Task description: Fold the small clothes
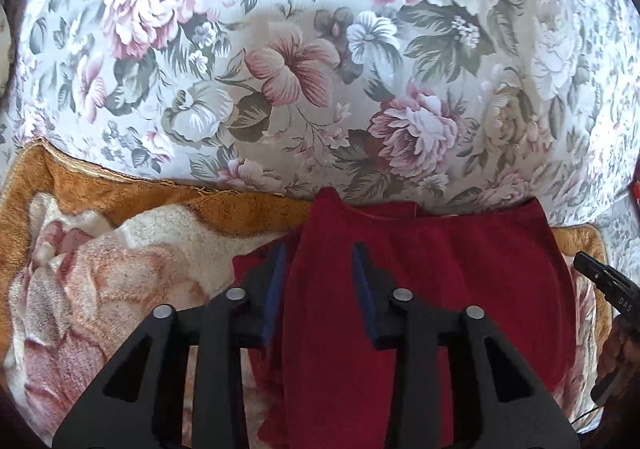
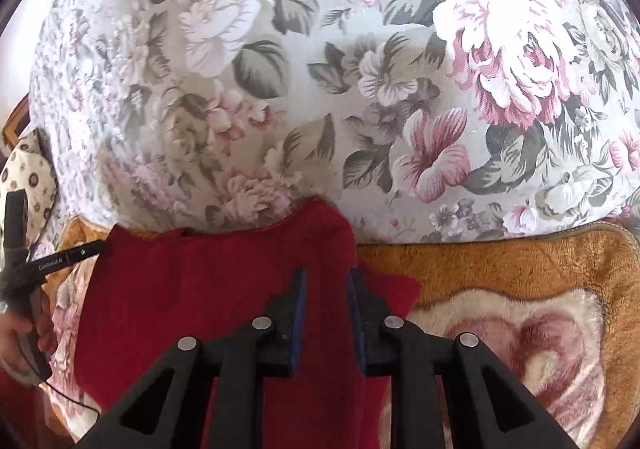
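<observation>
Garment (image 1: 420, 269), dark red, soft and light-looking, lies flat on fleece blanket (image 1: 120, 249) against floral cushion (image 1: 320, 69); left hand-held gripper (image 1: 319, 255) and right hand-held gripper (image 2: 326, 281) straddle its top corners, jaws apart, likely best pinch points.

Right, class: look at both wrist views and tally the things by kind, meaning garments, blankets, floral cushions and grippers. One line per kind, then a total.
Red garment: 1
Plush orange blanket: 1
Floral cushion: 1
Grippers: 2, the left gripper and the right gripper, each with its fingers apart over the garment
Total: 5
</observation>
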Motion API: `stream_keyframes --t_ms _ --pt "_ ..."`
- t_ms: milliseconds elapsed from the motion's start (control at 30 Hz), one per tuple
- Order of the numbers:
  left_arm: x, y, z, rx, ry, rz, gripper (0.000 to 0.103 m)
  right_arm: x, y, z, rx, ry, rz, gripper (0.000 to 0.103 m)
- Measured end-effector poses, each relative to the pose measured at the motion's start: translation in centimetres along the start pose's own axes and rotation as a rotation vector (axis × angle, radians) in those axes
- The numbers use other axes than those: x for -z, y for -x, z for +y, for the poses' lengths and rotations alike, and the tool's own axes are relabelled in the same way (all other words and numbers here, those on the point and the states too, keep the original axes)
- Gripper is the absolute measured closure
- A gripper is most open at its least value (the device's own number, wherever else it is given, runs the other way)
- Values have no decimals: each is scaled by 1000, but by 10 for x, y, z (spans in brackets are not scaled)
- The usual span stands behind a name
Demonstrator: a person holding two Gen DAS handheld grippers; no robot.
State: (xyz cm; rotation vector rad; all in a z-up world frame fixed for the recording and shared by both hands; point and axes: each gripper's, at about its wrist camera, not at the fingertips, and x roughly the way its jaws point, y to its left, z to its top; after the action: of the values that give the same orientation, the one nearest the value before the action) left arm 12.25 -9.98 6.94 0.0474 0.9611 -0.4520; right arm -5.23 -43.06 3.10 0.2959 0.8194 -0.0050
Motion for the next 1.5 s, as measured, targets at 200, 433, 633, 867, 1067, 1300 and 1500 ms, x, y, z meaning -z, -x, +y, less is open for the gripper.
stream_keyframes --t_ms 200,433,633,867,1067,1300,1500 --pt "59 20 -14 -33 -51 -1 59 42 -11 12 20 47 75 84" --pt "96 -12 -1 -116 31 62 44 45 -29 16 87 51 91 84" --pt "106 11 -5 -119 32 37 44 60 16 32 77 127 86 84" --pt "124 39 -15 -139 -6 3 44 100 24 23 116 120 139 84" --pt "134 49 -27 -137 -32 -3 44 106 29 26 102 91 126 83" --pt "143 61 -34 -142 -35 -17 44 102 47 33 113 79 75 81" --pt "148 51 -23 -151 -2 4 44 97 37 18 164 41 85 81"
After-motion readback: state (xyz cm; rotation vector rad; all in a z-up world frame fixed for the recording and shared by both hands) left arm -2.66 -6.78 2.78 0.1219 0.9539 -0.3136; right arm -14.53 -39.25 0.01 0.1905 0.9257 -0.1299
